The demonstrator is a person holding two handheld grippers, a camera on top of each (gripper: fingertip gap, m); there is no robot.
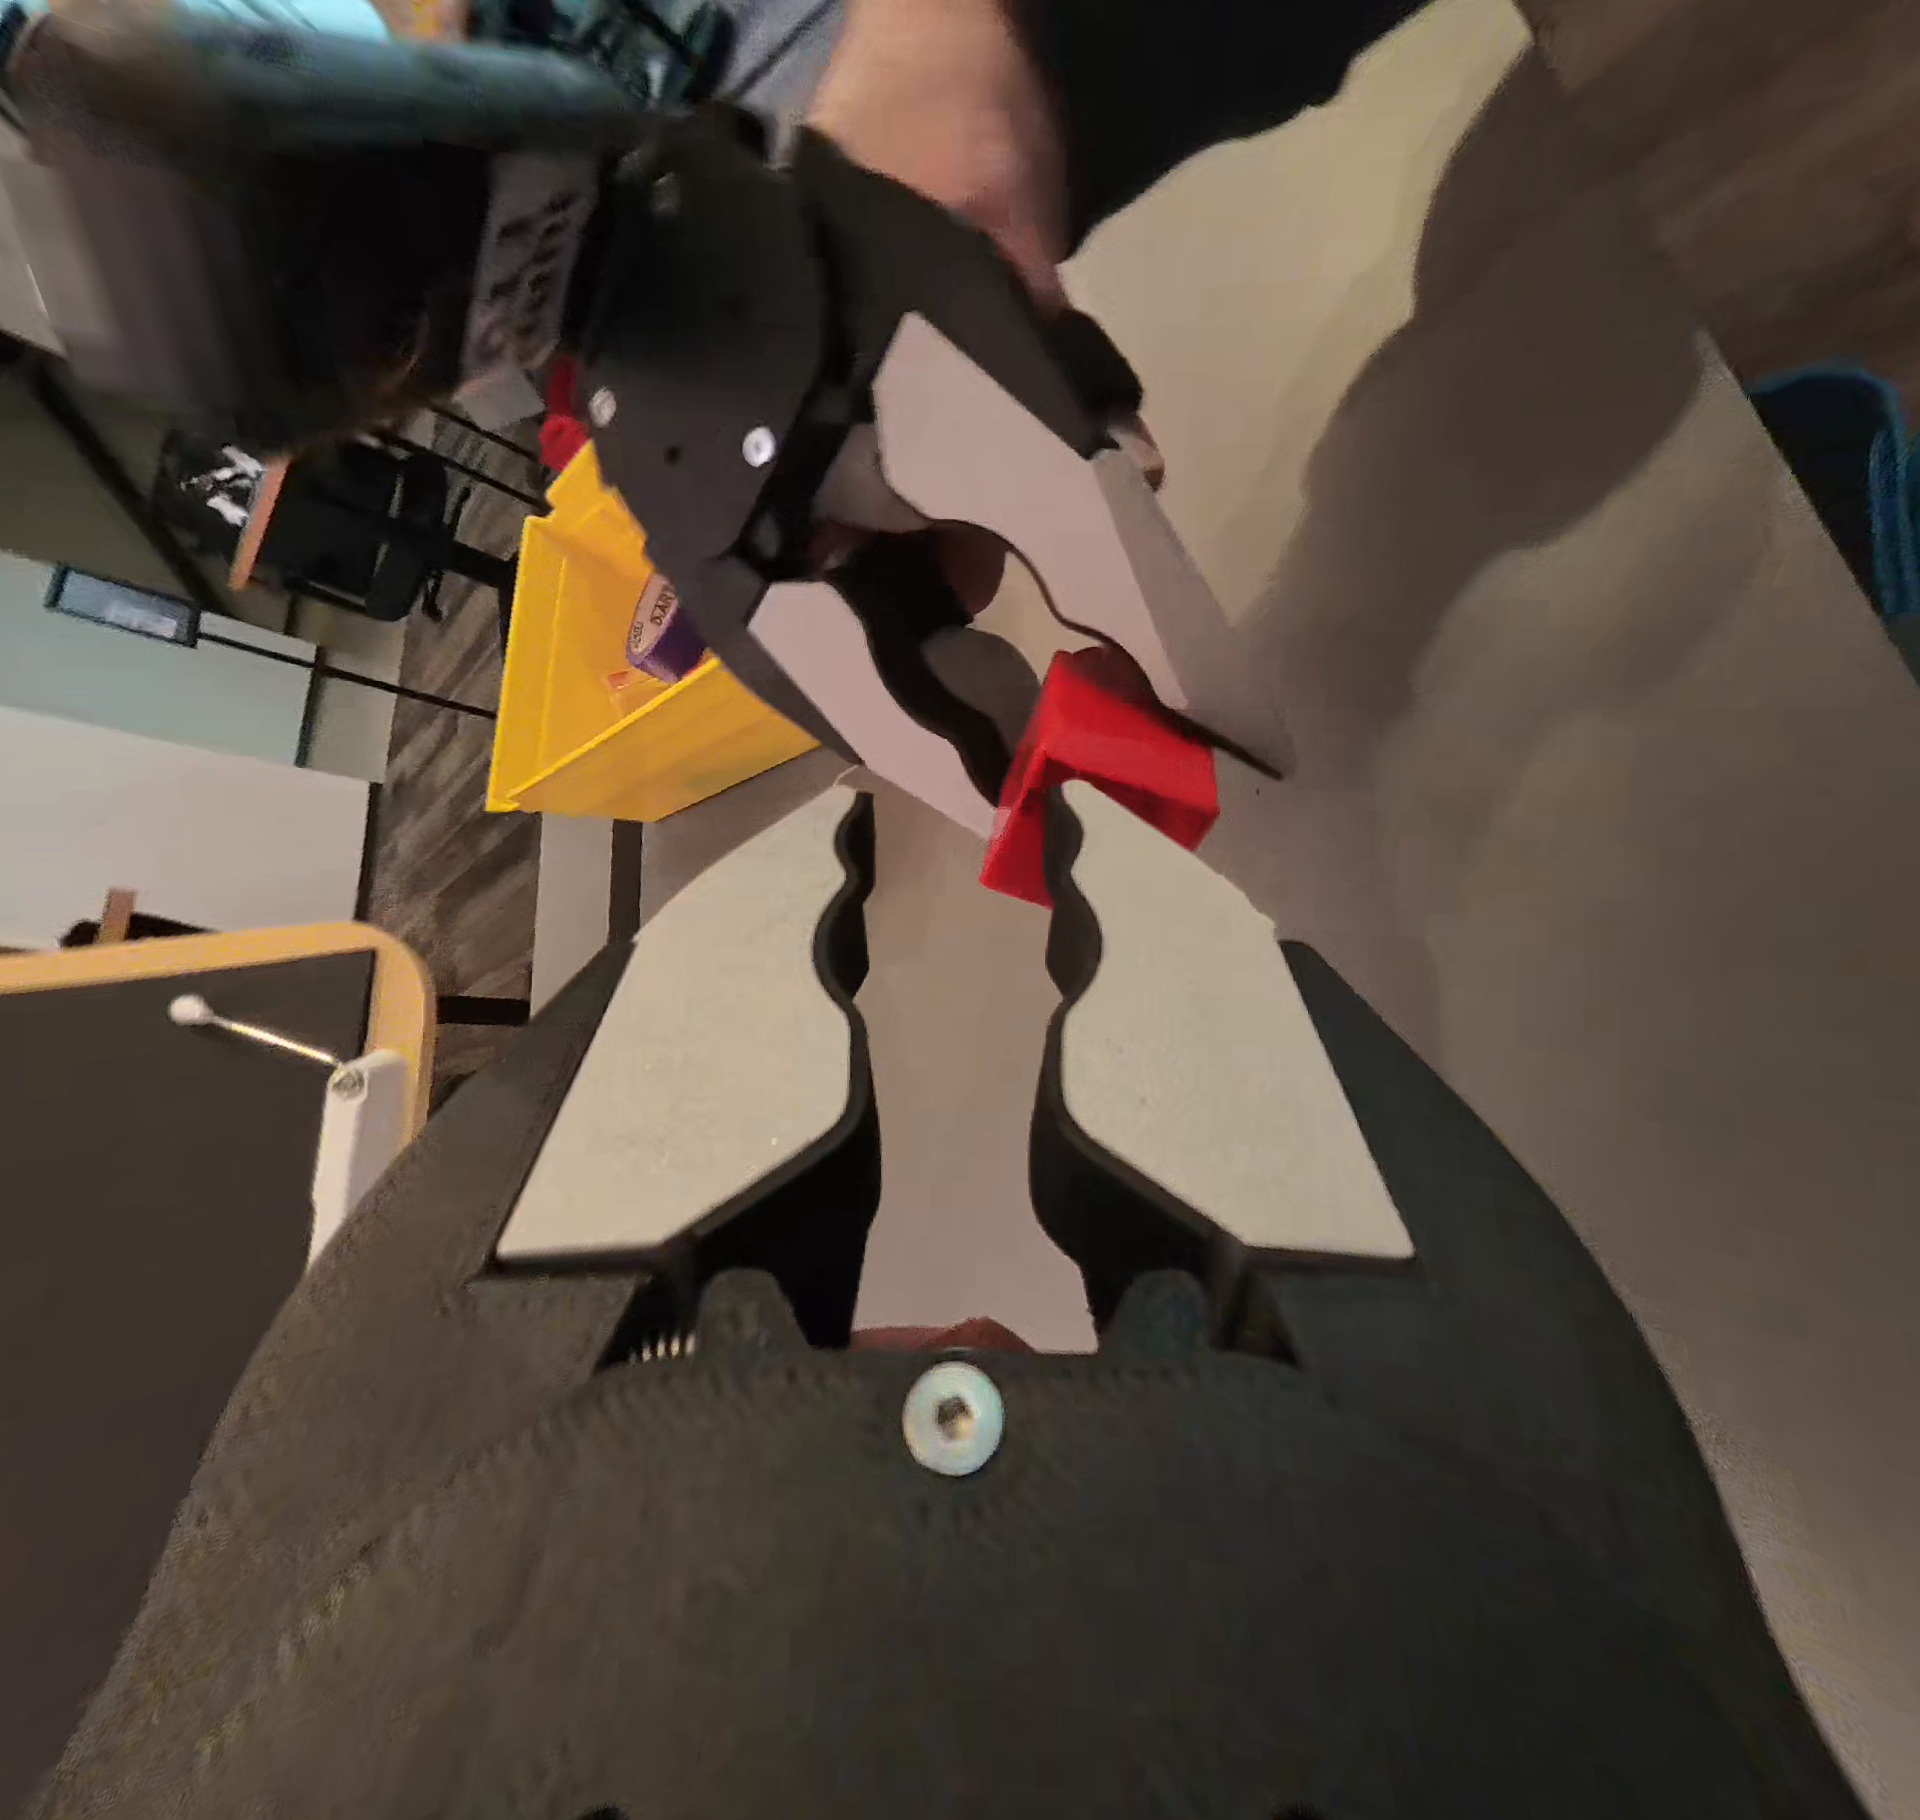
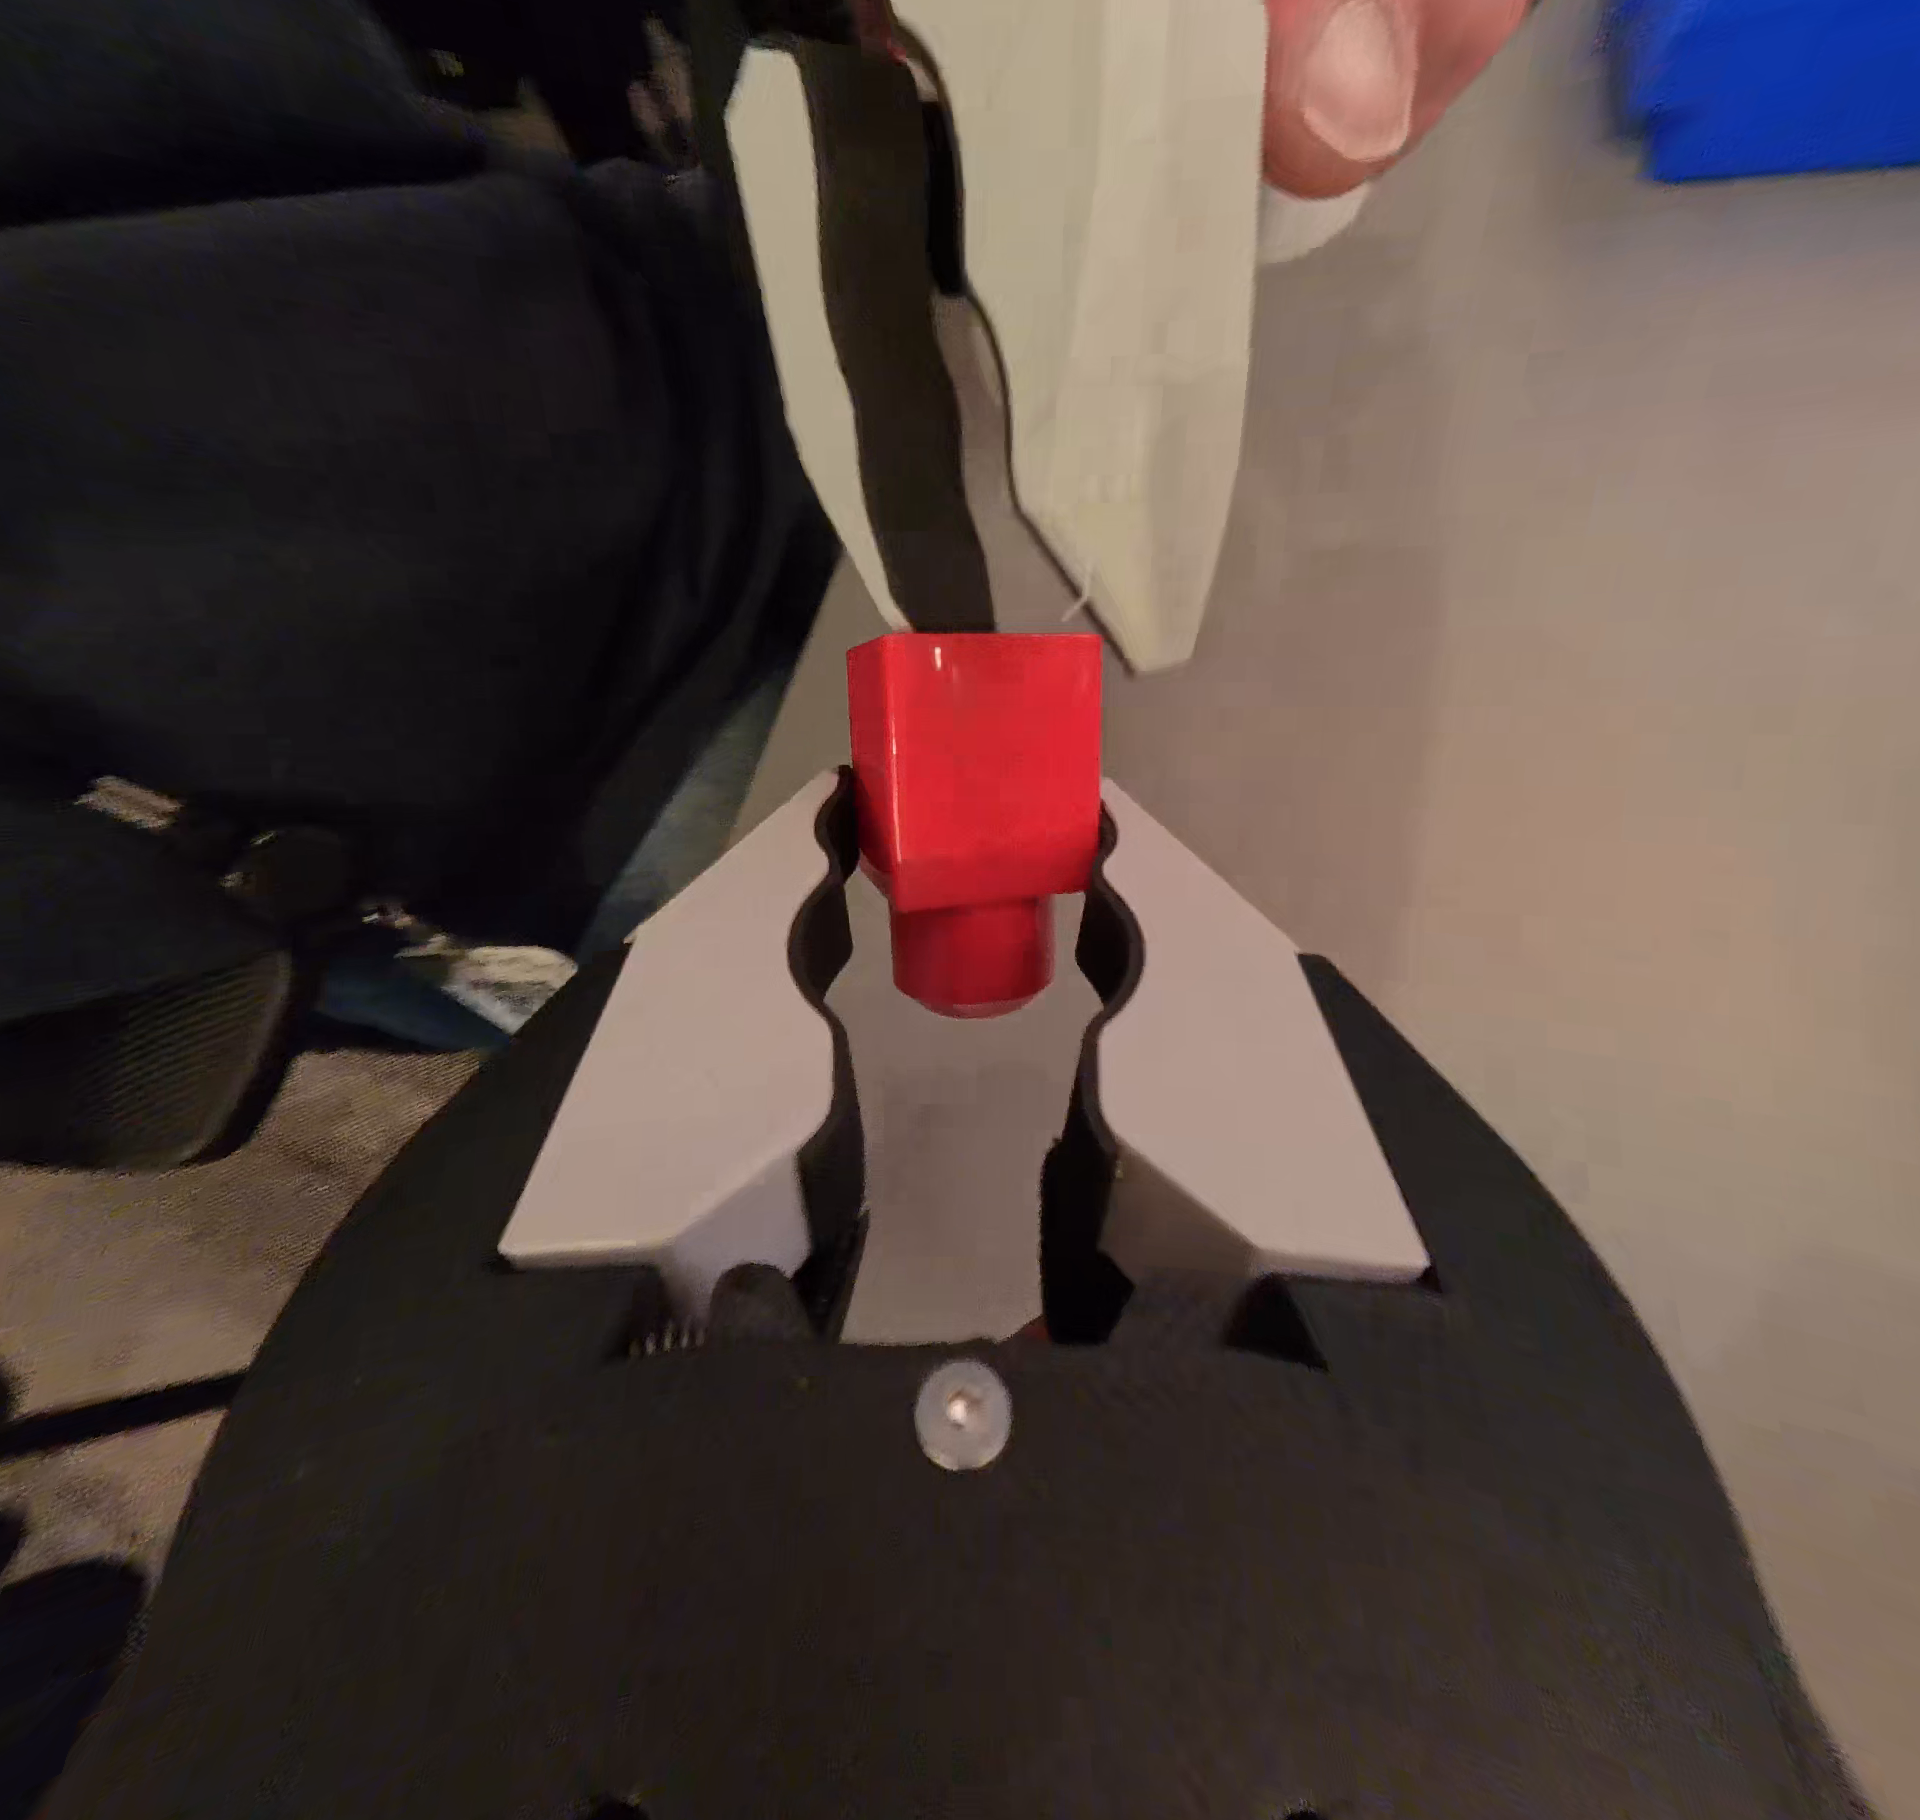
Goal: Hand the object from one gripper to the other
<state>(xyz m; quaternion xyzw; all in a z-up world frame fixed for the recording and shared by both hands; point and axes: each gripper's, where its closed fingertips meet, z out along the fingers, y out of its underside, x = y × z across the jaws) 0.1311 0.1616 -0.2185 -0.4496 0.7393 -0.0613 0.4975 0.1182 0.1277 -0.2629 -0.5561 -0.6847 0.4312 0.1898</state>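
A pale bench (image 1: 1558, 939) stands over grey wood-grain floor (image 1: 447, 762), with a black wood-edged table (image 1: 156, 1199) nearby.

A yellow bin (image 1: 582, 721) sits at the edge of the pale table (image 1: 1558, 835). Inside it lies something purple (image 1: 665, 640) and a small orange thing (image 1: 620, 681). A blue bin (image 2: 1766, 35) stands on the table too, off to the side. Past the table there is a grey wood floor (image 1: 436, 783), a black chair (image 1: 364, 544) and a dark board with a light wooden edge (image 1: 400, 981).
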